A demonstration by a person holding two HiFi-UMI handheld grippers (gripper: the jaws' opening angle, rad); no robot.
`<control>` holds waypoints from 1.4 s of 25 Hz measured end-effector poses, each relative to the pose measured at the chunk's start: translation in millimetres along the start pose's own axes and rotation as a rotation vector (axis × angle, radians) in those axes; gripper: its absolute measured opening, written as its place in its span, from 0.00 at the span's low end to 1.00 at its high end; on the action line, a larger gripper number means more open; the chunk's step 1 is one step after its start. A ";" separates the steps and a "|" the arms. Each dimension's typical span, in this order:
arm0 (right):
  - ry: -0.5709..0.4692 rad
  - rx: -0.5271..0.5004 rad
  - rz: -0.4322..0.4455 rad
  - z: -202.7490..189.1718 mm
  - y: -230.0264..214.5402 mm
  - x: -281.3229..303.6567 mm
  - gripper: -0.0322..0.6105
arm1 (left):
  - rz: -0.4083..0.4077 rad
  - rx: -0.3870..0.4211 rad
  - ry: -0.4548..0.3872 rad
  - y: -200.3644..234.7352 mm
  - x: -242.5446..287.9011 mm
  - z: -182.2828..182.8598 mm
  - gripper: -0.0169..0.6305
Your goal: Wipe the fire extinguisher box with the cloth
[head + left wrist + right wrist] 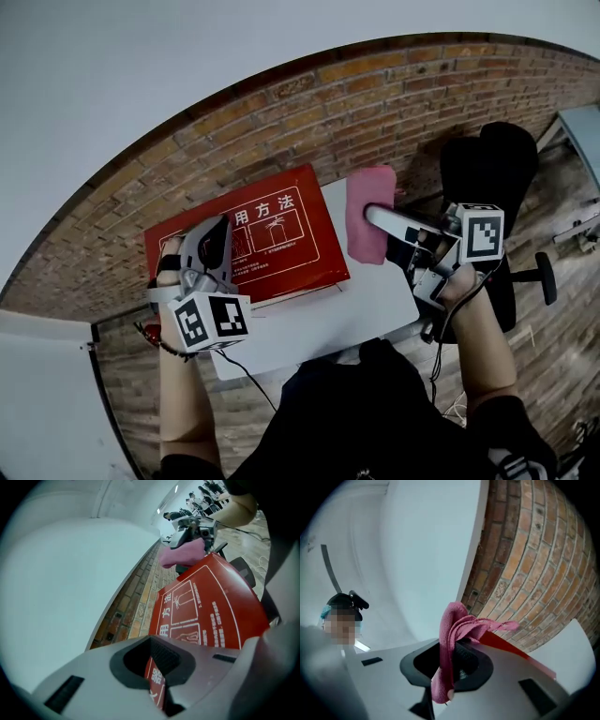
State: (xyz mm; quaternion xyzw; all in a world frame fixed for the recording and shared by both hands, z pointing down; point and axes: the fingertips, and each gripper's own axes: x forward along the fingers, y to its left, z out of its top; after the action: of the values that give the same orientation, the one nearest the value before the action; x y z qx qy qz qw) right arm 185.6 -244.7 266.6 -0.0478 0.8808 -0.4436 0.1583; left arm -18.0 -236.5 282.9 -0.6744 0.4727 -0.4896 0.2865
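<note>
The red fire extinguisher box (281, 234) has white print on its top and stands against a brick wall. My left gripper (217, 242) rests on the box's left part with its jaws shut and nothing held; in the left gripper view (157, 667) the red top (220, 611) stretches out ahead of it. My right gripper (375, 214) is lifted at the box's right end, shut on a pink cloth (368, 211) that hangs from it. In the right gripper view the cloth (454, 630) is bunched between the jaws (450, 667), and a red edge of the box (511, 651) shows just behind.
A white cabinet surface (356, 309) runs below and right of the red box. A black office chair (492, 178) stands to the right on the wood floor. The brick wall (534, 550) and a white wall above it are close behind the box. A person shows far left in the right gripper view.
</note>
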 end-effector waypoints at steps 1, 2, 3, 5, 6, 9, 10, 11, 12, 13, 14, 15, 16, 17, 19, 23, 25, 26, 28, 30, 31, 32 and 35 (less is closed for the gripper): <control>0.009 -0.026 -0.021 3.9 4.0 3.6 0.16 | 0.012 -0.003 -0.009 2.1 -4.9 -5.5 0.05; 0.019 -0.052 -0.046 7.0 7.3 7.5 0.16 | 0.025 -0.019 -0.020 6.4 -12.1 -12.5 0.05; 0.032 -0.078 -0.078 9.3 9.2 11.6 0.16 | 0.038 -0.053 -0.035 13.1 -21.6 -20.6 0.05; 0.069 -0.134 -0.162 13.1 9.0 20.2 0.16 | 0.066 -0.161 -0.070 33.2 -44.2 -39.0 0.05; 0.093 -0.162 -0.203 15.7 8.9 25.2 0.16 | 0.083 -0.228 -0.088 44.6 -54.9 -49.4 0.05; 0.192 -0.272 -0.339 23.4 4.6 40.5 0.16 | 0.131 -0.429 -0.121 68.6 -78.2 -91.7 0.05; 0.230 -0.314 -0.392 23.9 0.4 45.1 0.16 | 0.143 -0.490 -0.122 71.6 -83.5 -109.7 0.05; 0.267 -0.353 -0.446 23.1 -4.3 49.5 0.16 | 0.153 -0.546 -0.121 72.4 -87.9 -128.1 0.05; 0.305 -0.387 -0.497 21.3 -8.4 54.1 0.16 | 0.160 -0.599 -0.120 71.5 -91.5 -145.4 0.05; 0.342 -0.421 -0.544 19.1 -11.4 59.2 0.16 | 0.165 -0.649 -0.122 69.3 -94.2 -160.6 0.05; 0.380 -0.458 -0.588 17.1 -13.7 64.4 0.16 | 0.166 -0.697 -0.128 66.3 -96.3 -173.4 0.05; 0.419 -0.502 -0.633 15.9 -15.8 69.4 0.16 | 0.166 -0.742 -0.135 62.8 -97.6 -183.8 0.05; 0.460 -0.553 -0.681 15.5 -18.1 73.9 0.16 | 0.165 -0.784 -0.143 59.1 -98.3 -192.3 0.05; 0.500 -0.610 -0.732 16.0 -20.9 78.1 0.16 | 0.162 -0.820 -0.151 54.9 -98.3 -199.0 0.05; 0.578 -0.733 -0.828 16.8 -27.2 85.4 0.16 | 0.152 -0.865 -0.161 44.9 -97.9 -207.9 0.05; 0.728 -1.063 -0.961 13.5 -33.4 103.7 0.16 | 0.119 -0.907 -0.195 25.8 -101.3 -211.8 0.05; 0.812 -1.247 -0.974 9.8 -37.8 113.5 0.16 | 0.104 -0.924 -0.214 18.2 -103.6 -210.4 0.05; 0.861 -1.331 -0.976 7.1 -40.6 116.7 0.16 | 0.098 -0.929 -0.223 15.4 -104.9 -209.6 0.05; 0.953 -1.489 -0.967 1.3 -45.6 121.4 0.16 | 0.086 -0.937 -0.237 11.4 -108.1 -208.6 0.05; 1.023 -1.611 -0.952 -3.5 -50.4 126.3 0.16 | 0.079 -0.949 -0.245 7.5 -111.7 -208.7 0.05; 1.055 -1.661 -0.941 -5.8 -53.3 128.6 0.16 | 0.078 -0.956 -0.249 5.4 -113.4 -208.9 0.05; 1.086 -1.706 -0.928 -7.8 -56.5 130.7 0.16 | 0.079 -0.964 -0.253 3.5 -115.2 -208.9 0.05; 1.151 -1.806 -0.884 -10.4 -62.4 135.7 0.16 | 0.092 -1.003 -0.273 0.8 -121.7 -206.3 0.05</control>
State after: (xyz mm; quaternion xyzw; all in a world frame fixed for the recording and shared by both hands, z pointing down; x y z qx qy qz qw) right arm 50.5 -304.8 290.0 -0.2381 0.7253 0.3742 -0.5266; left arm -219.4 -109.3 308.3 -0.7650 0.6365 -0.0975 0.0087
